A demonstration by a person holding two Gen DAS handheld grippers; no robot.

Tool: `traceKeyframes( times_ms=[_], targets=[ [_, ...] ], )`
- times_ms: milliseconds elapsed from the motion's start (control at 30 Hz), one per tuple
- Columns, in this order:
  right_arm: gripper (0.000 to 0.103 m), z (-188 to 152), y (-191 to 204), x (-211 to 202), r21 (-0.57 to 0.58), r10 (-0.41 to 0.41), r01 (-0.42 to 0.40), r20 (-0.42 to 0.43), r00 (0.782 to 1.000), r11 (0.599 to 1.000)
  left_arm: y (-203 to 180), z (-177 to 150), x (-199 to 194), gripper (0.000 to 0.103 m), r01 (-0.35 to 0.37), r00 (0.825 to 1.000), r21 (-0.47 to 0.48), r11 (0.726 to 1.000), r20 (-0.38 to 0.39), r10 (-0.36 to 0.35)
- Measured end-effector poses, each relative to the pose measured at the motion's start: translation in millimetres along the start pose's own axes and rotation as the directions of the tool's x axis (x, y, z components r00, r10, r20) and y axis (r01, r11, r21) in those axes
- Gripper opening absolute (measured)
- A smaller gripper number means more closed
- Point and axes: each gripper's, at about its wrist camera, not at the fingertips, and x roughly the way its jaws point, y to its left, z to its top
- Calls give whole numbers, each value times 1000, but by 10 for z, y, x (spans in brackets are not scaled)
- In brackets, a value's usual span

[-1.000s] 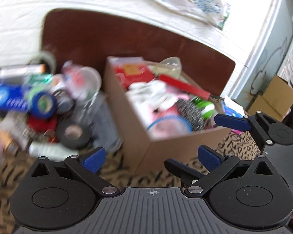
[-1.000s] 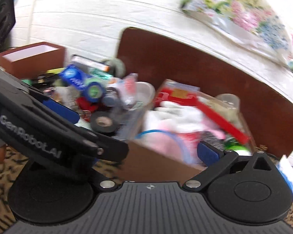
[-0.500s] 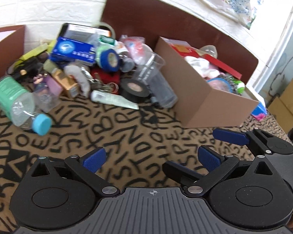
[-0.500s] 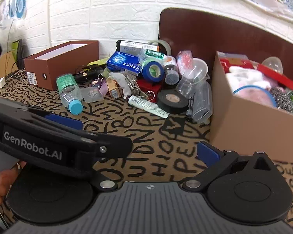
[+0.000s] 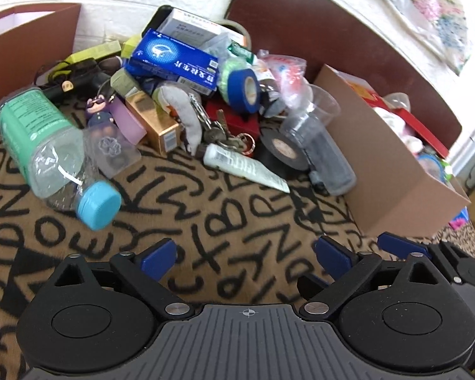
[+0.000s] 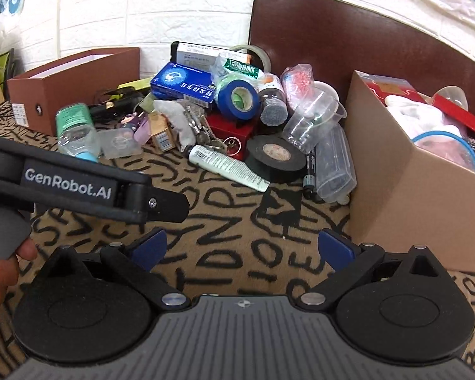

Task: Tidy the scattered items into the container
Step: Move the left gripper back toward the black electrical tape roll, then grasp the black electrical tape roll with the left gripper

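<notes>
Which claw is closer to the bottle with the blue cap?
Left. The left claw sits just below the bottle; the right claw is farther right, by the cardboard box.

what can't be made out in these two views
- Cardboard box floor: both views, covered by its contents and near wall.
- Brown box inside: right view, seen side-on; left view, cut by the edge.
- Bottom of the pile: both views, under the blue carton and blue tape.
- Bottle label: both views, too small.
- Left gripper: right view, only one finger shows.

two tape rolls (image 6: 238, 97), two boxes (image 6: 405, 196), one bottle (image 6: 76, 133)
</notes>
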Motion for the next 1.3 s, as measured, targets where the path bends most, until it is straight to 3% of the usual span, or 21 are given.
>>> traceKeyframes(
  times_ms=[300,467,633,900,1100,1133,1200,1300],
  targets=[
    [85,208,-23,388,-34,4,-4,4,1000,999,68,342,324,82,-9,1000,-43,999,-8,9],
    [82,319,-24,580,-93,0,2,24,1000,996,102,498,518,81,-45,999,-52,998,-9,44],
    [81,420,-18,755,-159,7,0,44,999,987,206,572,703,77,-61,998,-92,994,-25,59],
    [81,537,-61,1036,-198,38,-31,33,999,980,199,706,858,77,-80,997,-56,995,-13,79],
    [86,595,-138,1198,-150,143,-141,4,990,979,120,775,979,76,-117,993,6,993,-15,118],
    [86,598,-146,1221,-142,156,-154,0,988,978,96,773,988,75,-129,991,25,991,-16,130],
    [86,609,-161,1243,-131,174,-174,-12,985,976,53,755,992,61,-155,988,68,986,-12,156],
    [82,623,-161,1195,-126,206,-210,-45,978,970,61,734,939,54,-153,988,64,986,-14,154]
  ],
)
